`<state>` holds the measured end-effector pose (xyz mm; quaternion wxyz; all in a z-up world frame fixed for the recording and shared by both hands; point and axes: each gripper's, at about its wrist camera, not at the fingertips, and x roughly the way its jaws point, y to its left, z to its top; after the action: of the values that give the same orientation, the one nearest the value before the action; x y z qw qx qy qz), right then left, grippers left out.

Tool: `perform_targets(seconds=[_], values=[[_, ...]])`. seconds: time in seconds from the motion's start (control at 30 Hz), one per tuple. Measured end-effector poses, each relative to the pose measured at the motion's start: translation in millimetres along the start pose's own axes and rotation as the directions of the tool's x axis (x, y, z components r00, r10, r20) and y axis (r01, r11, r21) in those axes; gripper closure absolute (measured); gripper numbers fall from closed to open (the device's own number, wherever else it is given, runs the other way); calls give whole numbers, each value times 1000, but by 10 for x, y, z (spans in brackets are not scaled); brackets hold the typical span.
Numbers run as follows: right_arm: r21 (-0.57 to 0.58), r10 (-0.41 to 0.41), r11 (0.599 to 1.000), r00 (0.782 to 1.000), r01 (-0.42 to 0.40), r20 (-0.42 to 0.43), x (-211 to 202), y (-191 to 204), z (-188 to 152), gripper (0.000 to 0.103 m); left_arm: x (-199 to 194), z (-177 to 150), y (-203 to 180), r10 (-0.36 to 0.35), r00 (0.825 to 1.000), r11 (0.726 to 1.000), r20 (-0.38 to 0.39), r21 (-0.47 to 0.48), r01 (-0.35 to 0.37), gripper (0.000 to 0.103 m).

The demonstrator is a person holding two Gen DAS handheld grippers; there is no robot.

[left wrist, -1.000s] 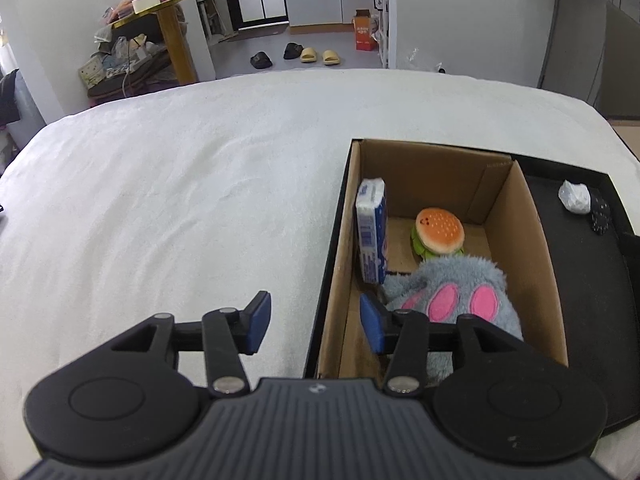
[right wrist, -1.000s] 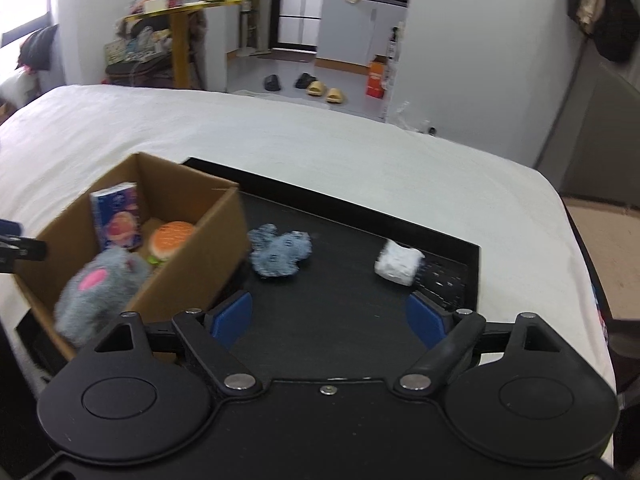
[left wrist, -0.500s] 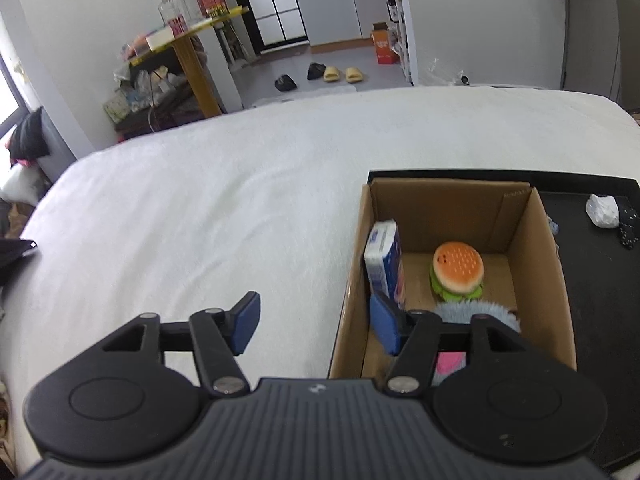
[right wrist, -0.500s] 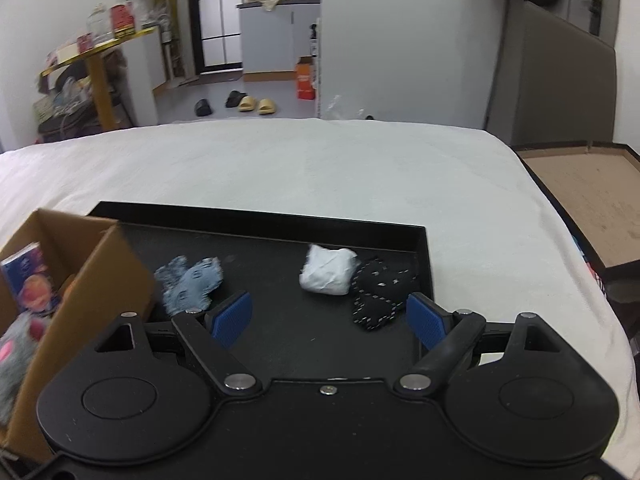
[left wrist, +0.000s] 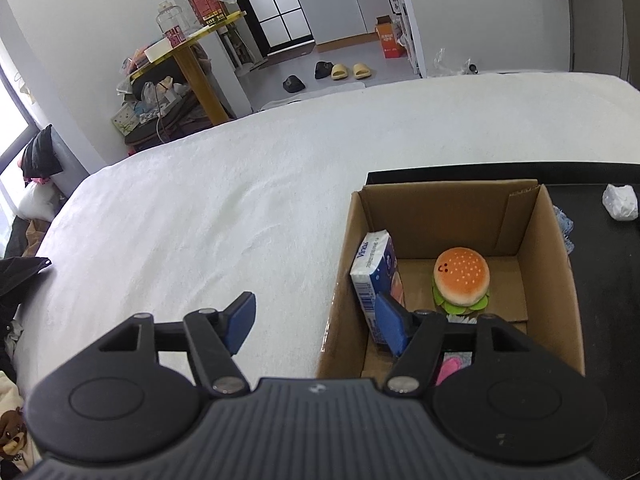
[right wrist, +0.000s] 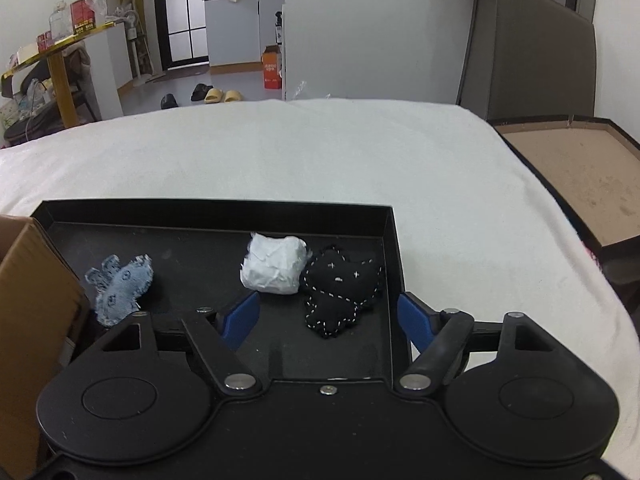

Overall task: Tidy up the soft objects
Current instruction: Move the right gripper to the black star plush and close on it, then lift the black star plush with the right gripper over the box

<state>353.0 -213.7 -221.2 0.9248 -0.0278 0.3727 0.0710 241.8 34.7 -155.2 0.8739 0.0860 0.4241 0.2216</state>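
An open cardboard box (left wrist: 552, 264) holds a blue tissue pack (left wrist: 376, 264), a burger plush (left wrist: 462, 280) and a grey and pink plush (left wrist: 450, 366) mostly hidden under my left gripper (left wrist: 316, 326). Its jaws are opening with the box's left wall between them, touching nothing. On the black tray (right wrist: 216, 210) lie a denim plush (right wrist: 120, 286), a white crumpled wad (right wrist: 274, 264) and a black stitched plush (right wrist: 340, 288). My right gripper (right wrist: 328, 320) hovers just behind the black plush. Its jaws are closing, and the pads do not press on anything.
Tray and box rest on a white bedcover (left wrist: 200, 220). A brown board with a black frame (right wrist: 580, 176) lies off the bed's right edge. Beyond the far edge is a floor with slippers (right wrist: 218, 96) and a cluttered yellow table (left wrist: 192, 52).
My right gripper swung right from the box to the tray's right end, sank toward the black plush, and its jaws narrowed. The left jaws widened while that gripper drew back, hiding the grey plush.
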Motion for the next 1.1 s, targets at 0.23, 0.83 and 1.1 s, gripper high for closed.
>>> perform_targets(seconds=[0.23,0.83,1.1], values=[[1,-23,1000,1000,23,-22,234,23,-34,36,27,-9,-62,16,1000,999,-6,30,-16,38],[88,42,995,998,-38,-38,-171,-90,-33,87,-144,-96,159,-8,1000,1000,10,-22,8,38],[131,113,985,993,-116,32,-560,-115,-6,87,-175,-285,259,-63,998,997,27,-42,64,38]])
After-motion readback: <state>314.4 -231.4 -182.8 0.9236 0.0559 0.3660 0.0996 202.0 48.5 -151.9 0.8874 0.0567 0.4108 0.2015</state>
